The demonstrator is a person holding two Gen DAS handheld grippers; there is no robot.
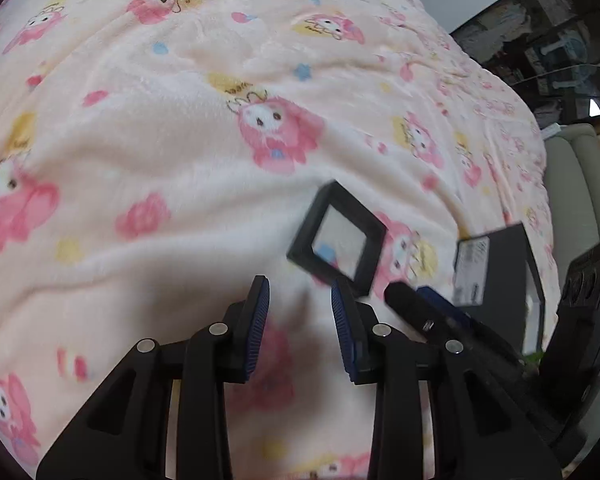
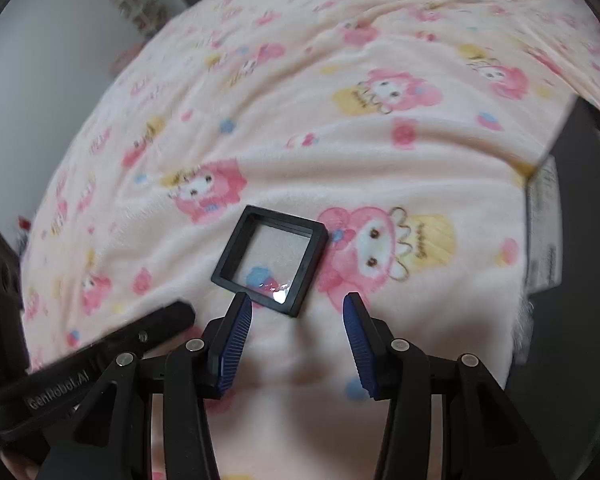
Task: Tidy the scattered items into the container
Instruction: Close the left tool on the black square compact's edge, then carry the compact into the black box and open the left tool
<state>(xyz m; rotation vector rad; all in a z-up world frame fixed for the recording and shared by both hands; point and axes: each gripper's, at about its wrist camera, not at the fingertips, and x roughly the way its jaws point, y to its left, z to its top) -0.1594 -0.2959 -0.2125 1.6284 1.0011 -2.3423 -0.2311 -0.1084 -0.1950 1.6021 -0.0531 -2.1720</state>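
Observation:
A small square black frame with a clear window [image 2: 271,259] lies flat on the pink cartoon-print blanket [image 2: 340,140]. My right gripper [image 2: 297,304] is open and empty, its fingertips just short of the frame's near corner. In the left wrist view the same frame [image 1: 337,239] lies ahead and to the right of my left gripper [image 1: 300,292], which is open and empty above the blanket [image 1: 180,160]. A dark box with a white label [image 1: 496,276] sits at the right; it also shows at the right edge of the right wrist view [image 2: 580,220].
The right gripper's body and fingers [image 1: 440,312] reach in at the lower right of the left wrist view. The left gripper's arm [image 2: 100,356] shows at the lower left of the right wrist view. The bed edge and a pale chair [image 1: 572,184] lie to the right.

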